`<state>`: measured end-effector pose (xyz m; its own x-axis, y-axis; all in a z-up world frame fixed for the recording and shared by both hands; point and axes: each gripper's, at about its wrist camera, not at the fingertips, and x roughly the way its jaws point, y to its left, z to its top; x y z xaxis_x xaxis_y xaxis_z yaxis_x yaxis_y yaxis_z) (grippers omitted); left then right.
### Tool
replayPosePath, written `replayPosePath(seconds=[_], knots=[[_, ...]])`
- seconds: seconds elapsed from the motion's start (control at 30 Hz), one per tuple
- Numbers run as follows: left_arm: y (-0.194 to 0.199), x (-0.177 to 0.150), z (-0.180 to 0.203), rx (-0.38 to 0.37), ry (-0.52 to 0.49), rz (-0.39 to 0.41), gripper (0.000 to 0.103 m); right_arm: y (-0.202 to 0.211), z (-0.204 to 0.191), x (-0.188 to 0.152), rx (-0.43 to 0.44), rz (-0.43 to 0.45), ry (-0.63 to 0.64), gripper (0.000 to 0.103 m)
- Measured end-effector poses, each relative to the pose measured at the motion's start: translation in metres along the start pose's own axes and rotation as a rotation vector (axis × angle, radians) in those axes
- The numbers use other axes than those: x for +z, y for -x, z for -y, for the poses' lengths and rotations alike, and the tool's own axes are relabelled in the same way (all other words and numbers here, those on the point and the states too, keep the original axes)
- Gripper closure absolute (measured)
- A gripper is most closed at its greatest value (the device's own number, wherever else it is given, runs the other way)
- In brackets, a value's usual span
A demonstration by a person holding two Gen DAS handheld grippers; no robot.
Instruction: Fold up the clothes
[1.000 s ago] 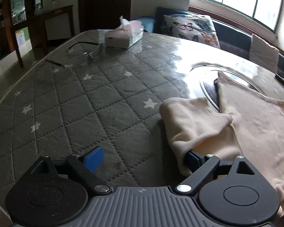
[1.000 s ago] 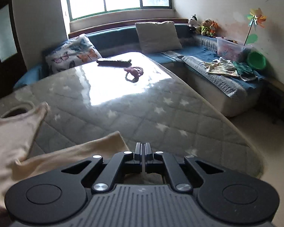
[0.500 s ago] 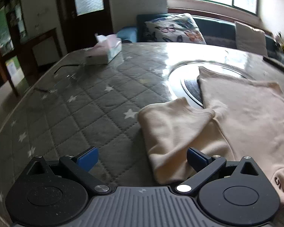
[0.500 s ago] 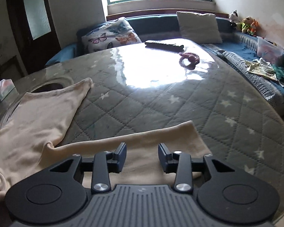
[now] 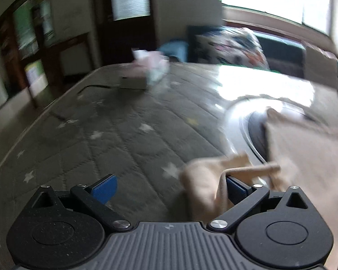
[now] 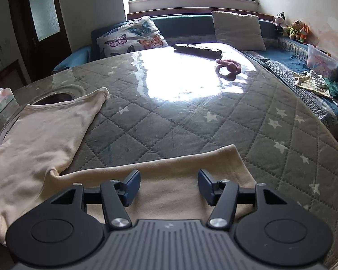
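Observation:
A cream long-sleeved top (image 6: 40, 135) lies spread on the quilted star-patterned table (image 6: 191, 123). Its right sleeve (image 6: 173, 168) stretches along the near edge under my right gripper (image 6: 169, 183), which is wide open just above it. In the blurred left wrist view my left gripper (image 5: 169, 185) is open. The folded left sleeve (image 5: 205, 180) is bunched over its right finger (image 5: 234, 189), and the top's body (image 5: 308, 157) lies to the right.
A tissue box (image 5: 144, 74) sits far left on the table. A black remote (image 6: 197, 49) and a pink toy (image 6: 228, 66) lie at the far side. A round recess (image 6: 54, 96) sits under the top's hem. Sofa with cushions (image 6: 133, 37) behind.
My right gripper opened from shut and let go of the right sleeve, which now lies flat. My left gripper is moving fast, with the left sleeve bunched against its right finger.

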<state>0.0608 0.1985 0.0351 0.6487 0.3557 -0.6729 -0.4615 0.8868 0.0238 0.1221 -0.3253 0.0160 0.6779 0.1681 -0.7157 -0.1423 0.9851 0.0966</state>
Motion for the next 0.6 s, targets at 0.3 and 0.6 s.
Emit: replayPosePath(seconds=[0.3, 0.6], knots=[[-0.010, 0.006, -0.062, 0.154, 0.168, -0.019, 0.002, -0.003, -0.001, 0.002, -0.004, -0.001, 0.005, 0.040], [-0.001, -0.014, -0.073, 0.150, 0.138, -0.051, 0.002, 0.001, -0.006, 0.002, 0.009, 0.007, 0.009, 0.040]])
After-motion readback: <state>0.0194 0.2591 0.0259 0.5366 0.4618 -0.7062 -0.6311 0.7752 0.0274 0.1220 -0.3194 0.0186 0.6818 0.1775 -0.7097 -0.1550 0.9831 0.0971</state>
